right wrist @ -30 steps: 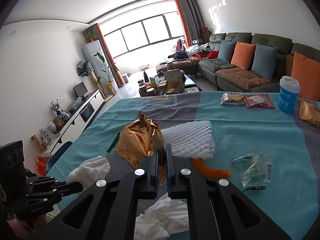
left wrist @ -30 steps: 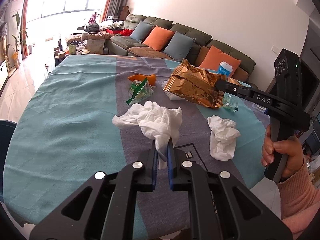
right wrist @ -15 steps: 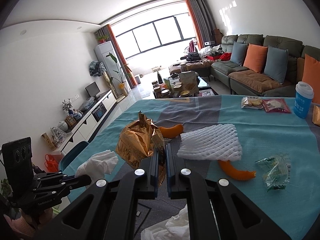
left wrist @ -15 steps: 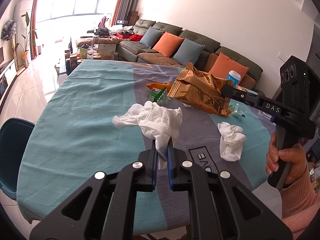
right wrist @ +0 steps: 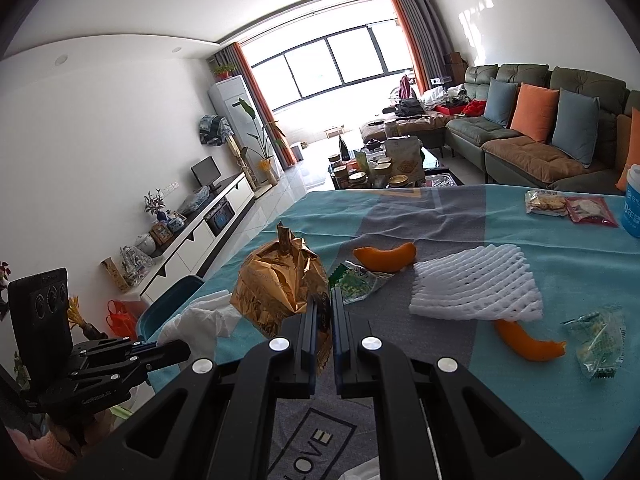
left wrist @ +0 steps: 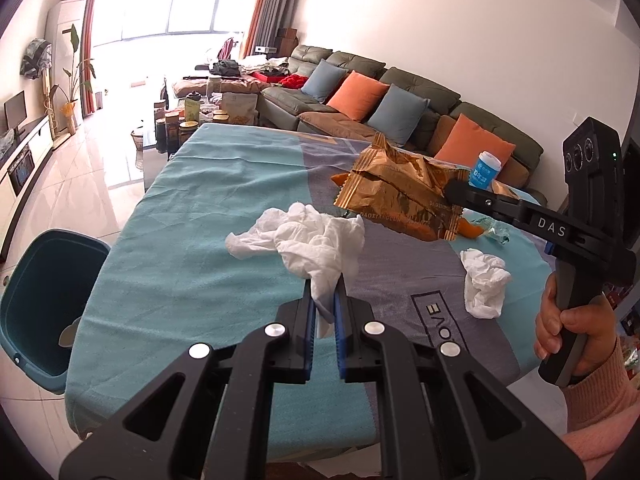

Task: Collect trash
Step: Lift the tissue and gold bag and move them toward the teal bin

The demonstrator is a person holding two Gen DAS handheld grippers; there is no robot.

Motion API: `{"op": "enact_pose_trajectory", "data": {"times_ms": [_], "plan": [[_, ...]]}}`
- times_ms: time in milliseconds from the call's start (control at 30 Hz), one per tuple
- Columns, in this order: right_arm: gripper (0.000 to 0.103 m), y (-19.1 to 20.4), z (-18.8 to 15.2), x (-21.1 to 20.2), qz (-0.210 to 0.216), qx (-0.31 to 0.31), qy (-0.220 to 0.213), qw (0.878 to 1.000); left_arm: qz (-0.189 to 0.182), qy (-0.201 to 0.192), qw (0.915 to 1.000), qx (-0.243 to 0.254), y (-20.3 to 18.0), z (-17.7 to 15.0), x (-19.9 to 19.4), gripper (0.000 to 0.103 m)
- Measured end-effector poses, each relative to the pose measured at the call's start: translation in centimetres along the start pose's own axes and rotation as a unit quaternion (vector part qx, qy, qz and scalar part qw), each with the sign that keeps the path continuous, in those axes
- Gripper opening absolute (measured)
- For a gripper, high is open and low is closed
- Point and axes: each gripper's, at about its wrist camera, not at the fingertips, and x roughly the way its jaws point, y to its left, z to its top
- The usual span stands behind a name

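Left gripper [left wrist: 323, 292] clamped on a crumpled white tissue [left wrist: 308, 240], held above the surface [left wrist: 180, 248]. Right gripper [right wrist: 325, 308] pinches a gold snack bag [right wrist: 280, 284] (also lifted). Second tissue [left wrist: 484, 280] lies on the cloth near the right hand [left wrist: 572, 332].

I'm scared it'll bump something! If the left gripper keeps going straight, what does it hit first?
Probably the gold snack bag held by the right gripper, just past its own tissue; depth is unclear.

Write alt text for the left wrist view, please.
The left tool grips a crumpled white tissue above a teal and grey tablecloth. At right, the right tool holds a gold snack bag; another tissue lies on the table.
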Motion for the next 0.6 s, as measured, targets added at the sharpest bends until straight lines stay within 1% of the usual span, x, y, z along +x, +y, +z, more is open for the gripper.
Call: {"op": "enact_pose_trajectory", "data": {"times_ms": [600], "plan": [[0.005, 3.2, -0.1, 2.5, 0.031, -0.014, 0.016, 0.999, 0.035, -0.008, 0.999, -0.026, 3.0, -0.3, -2.0, 0.009]]}}
